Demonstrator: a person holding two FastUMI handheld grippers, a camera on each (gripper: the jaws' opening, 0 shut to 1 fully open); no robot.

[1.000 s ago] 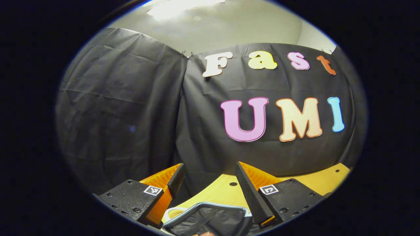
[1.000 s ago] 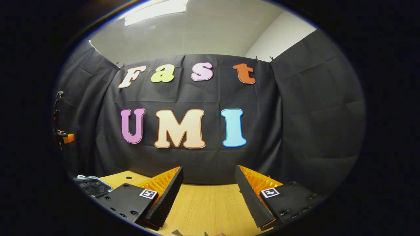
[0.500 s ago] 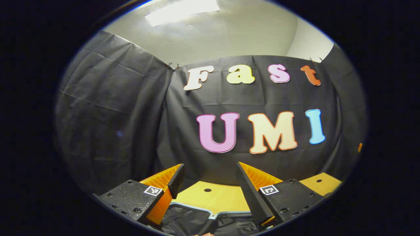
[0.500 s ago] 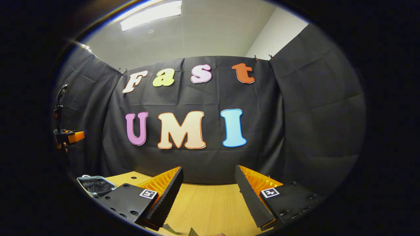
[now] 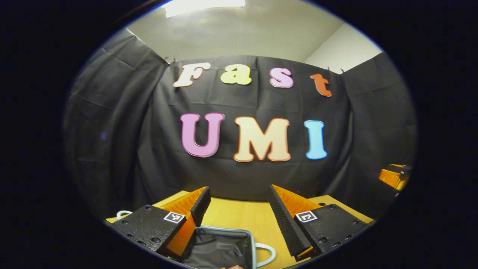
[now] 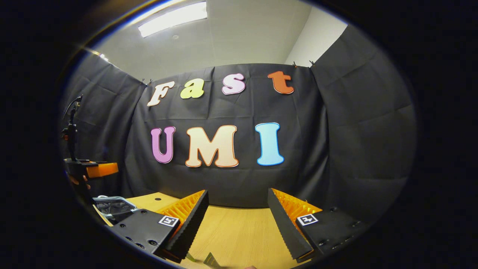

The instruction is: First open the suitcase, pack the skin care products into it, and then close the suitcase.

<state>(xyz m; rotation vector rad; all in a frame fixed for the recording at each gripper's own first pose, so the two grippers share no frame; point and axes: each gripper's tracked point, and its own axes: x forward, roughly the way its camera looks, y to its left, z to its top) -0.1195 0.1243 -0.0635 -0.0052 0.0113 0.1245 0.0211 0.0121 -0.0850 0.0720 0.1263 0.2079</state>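
Wooden table (image 5: 239,215) bears the open, fabric-lined suitcase (image 5: 220,248), long axis running away; both grippers (image 5: 239,209) (image 6: 238,213) released.

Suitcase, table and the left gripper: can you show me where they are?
Suitcase (image 5: 220,248): left gripper view, on its dark lining.
Table (image 6: 239,231): right gripper view, on bare wood between the fingers.
Left gripper (image 5: 239,205): left gripper view, midway between its open fingertips.
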